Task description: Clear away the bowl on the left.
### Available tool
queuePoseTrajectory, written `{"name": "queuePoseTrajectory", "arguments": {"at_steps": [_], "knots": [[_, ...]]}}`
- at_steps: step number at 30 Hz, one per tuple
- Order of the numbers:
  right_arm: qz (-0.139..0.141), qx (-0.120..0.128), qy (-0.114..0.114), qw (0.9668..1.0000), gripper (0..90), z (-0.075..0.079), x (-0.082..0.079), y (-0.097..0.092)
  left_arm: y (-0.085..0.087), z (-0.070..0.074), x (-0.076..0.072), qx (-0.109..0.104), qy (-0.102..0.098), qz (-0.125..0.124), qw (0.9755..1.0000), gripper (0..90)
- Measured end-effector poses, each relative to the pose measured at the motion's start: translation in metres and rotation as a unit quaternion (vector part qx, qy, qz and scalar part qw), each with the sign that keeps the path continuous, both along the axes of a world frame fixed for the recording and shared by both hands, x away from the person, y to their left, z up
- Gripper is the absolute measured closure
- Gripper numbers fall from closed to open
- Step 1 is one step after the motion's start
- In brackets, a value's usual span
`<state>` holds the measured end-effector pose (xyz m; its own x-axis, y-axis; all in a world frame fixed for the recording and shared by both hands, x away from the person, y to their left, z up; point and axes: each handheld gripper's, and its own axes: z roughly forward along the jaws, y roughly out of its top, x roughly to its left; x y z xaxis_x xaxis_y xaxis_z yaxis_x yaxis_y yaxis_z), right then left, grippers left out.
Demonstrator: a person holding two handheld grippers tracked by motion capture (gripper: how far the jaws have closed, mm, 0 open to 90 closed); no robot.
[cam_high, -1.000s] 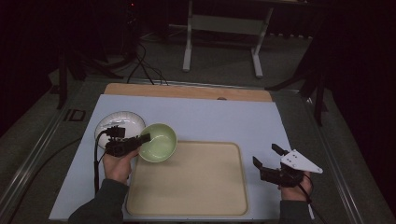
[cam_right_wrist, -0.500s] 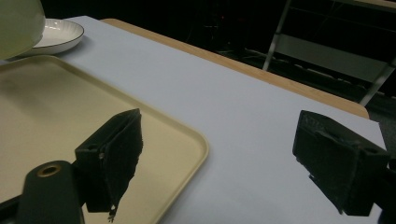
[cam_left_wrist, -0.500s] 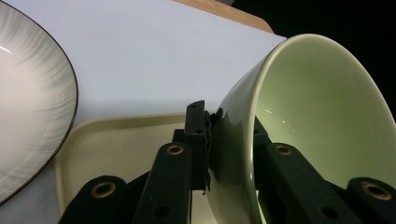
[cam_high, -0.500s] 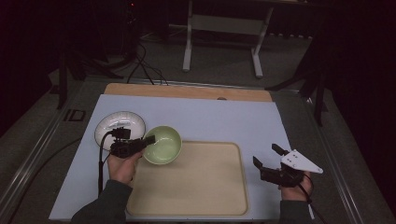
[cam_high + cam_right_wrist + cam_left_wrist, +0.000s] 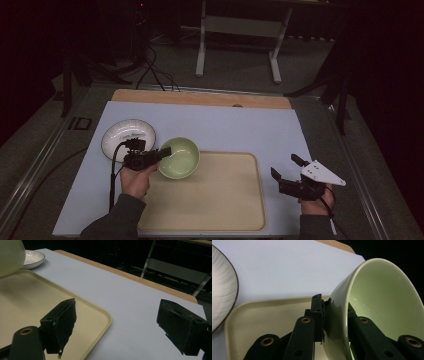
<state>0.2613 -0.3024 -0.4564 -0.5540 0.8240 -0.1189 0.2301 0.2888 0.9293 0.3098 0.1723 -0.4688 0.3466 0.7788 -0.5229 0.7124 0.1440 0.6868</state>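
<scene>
- A dim room surrounds the desk [image 5: 225, 125], which is covered by a pale blue mat.
- The left tongs [image 5: 162, 152] pinch the rim of the glossy pale green ceramic bowl [image 5: 180, 157], one jaw inside and one outside.
- The bowl is tilted above the far left corner of the flat beige plastic tray [image 5: 210, 200], just beside the white dark-rimmed plate [image 5: 127, 137].
- The right tongs [image 5: 284, 167] are spread and empty, well apart across the tray; the left hand is the one at the bowl.

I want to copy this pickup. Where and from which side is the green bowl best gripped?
Take the green bowl by its thin rim wall, one jaw inside and one outside, coming from the plate's side as the left gripper does. The wall is thin enough to pinch, while the round body looks too wide to span.
</scene>
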Motion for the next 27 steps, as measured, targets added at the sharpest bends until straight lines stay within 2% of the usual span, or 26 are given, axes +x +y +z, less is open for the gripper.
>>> {"name": "queuePoseTrajectory", "arguments": {"at_steps": [27], "knots": [[0.0,-0.002,0.0,1.0,15.5,0.0,0.0,0.0,-0.022,-0.007,-0.001,0.01,0.008,-0.021,0.9997,79.1]]}}
